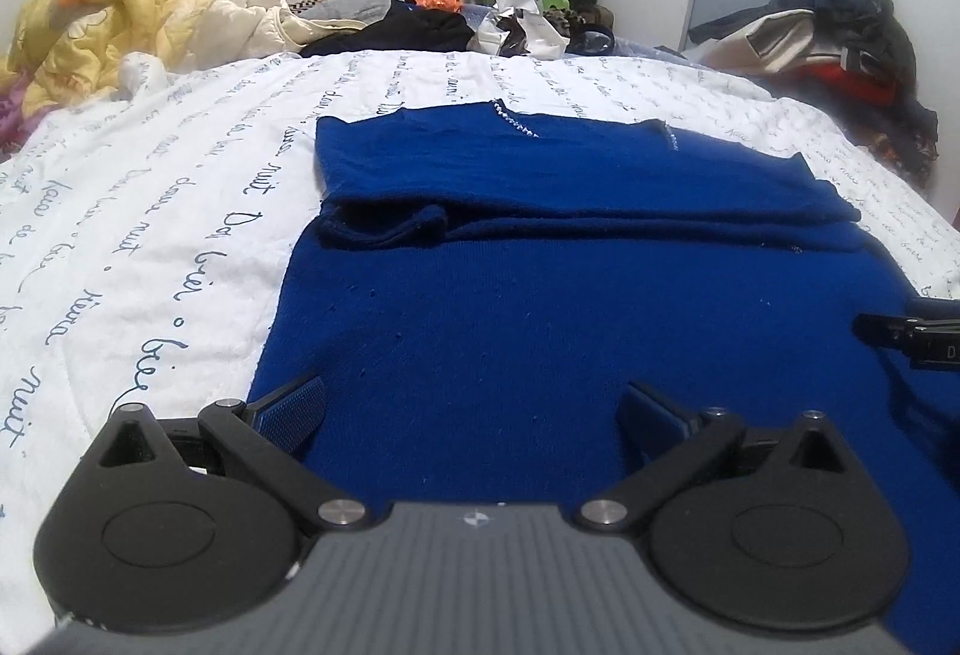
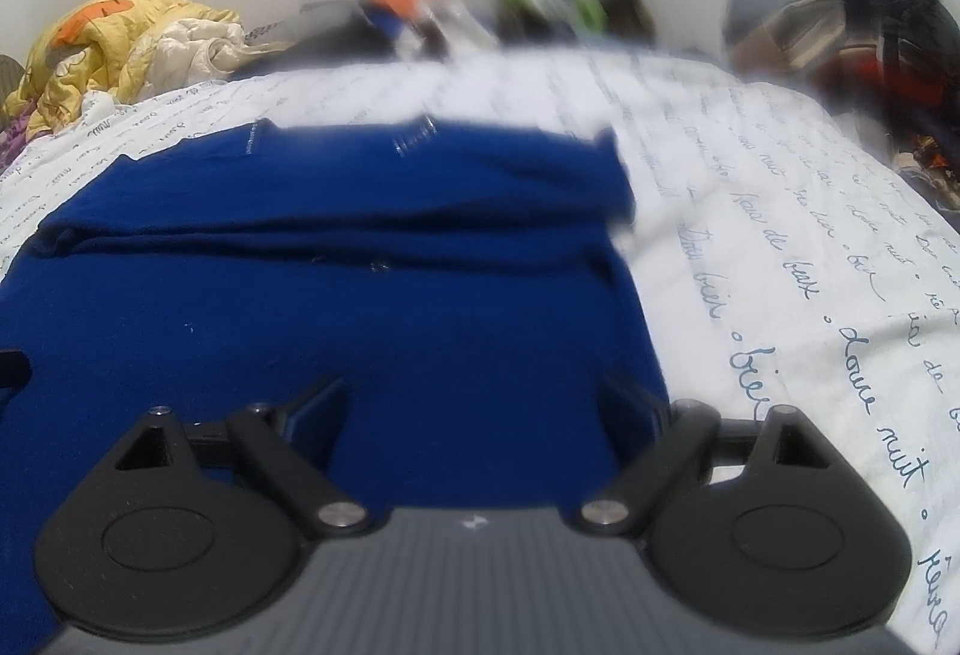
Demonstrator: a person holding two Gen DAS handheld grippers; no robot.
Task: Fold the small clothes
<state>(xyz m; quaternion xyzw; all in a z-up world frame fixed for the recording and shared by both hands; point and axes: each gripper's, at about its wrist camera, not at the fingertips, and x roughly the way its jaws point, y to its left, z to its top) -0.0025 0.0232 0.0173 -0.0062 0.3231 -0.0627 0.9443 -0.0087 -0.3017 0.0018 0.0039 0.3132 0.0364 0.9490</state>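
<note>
A blue knit garment (image 1: pixel 540 307) lies flat on a bed covered by a white quilt with script lettering (image 1: pixel 150 211). Its long axis runs away from both cameras, toward the far wall, with the neckline end, trimmed in small pale beads, farthest off. A folded band crosses it about midway, side to side. The left tongs (image 1: pixel 474 415) stand wide apart over the near left part of the cloth, nothing between them. The right tongs (image 2: pixel 474 409) are likewise spread wide over the near right part, gripping nothing. A yellow duvet (image 1: pixel 120 12) is heaped at the far left.
</note>
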